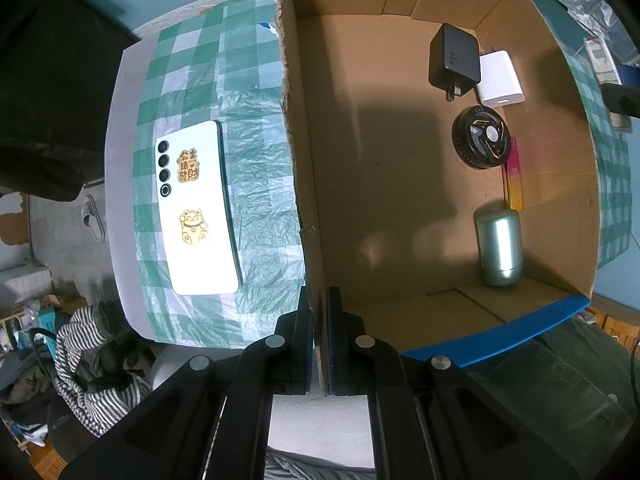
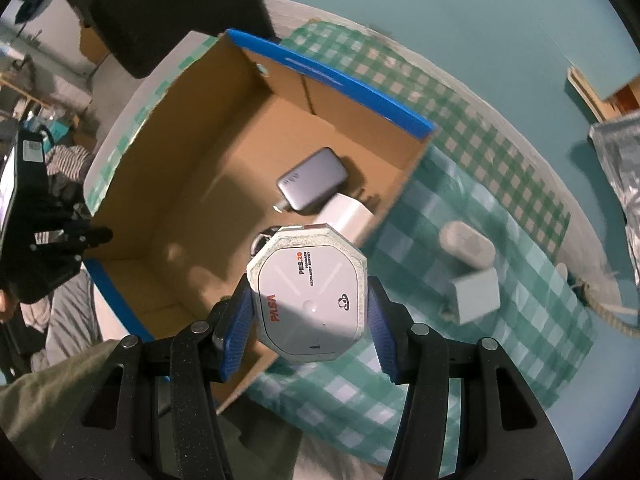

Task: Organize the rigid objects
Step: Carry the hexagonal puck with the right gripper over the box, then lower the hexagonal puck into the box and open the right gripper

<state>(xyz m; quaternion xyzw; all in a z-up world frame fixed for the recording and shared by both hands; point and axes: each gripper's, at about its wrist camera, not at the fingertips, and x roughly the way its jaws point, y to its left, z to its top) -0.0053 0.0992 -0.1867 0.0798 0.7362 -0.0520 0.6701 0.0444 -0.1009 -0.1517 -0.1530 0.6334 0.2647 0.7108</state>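
My left gripper (image 1: 319,296) points down and is shut on the left wall of the cardboard box (image 1: 298,168). Inside the box lie a black charger (image 1: 454,60), a white charger (image 1: 500,80), a round black disc (image 1: 480,142) and a green cylinder (image 1: 499,246). A white phone (image 1: 198,208) with gold stickers lies on the checked cloth left of the box. My right gripper (image 2: 310,284) is shut on a white octagonal case (image 2: 310,292), held in the air over the box's near right wall (image 2: 396,192).
A checked cloth (image 2: 500,216) covers the table. On it, right of the box, sit a white oval case (image 2: 466,246) and a white cube adapter (image 2: 476,292). A pink and yellow item (image 1: 514,176) leans on the box's right wall. Crumpled plastic (image 2: 620,152) lies at the far right.
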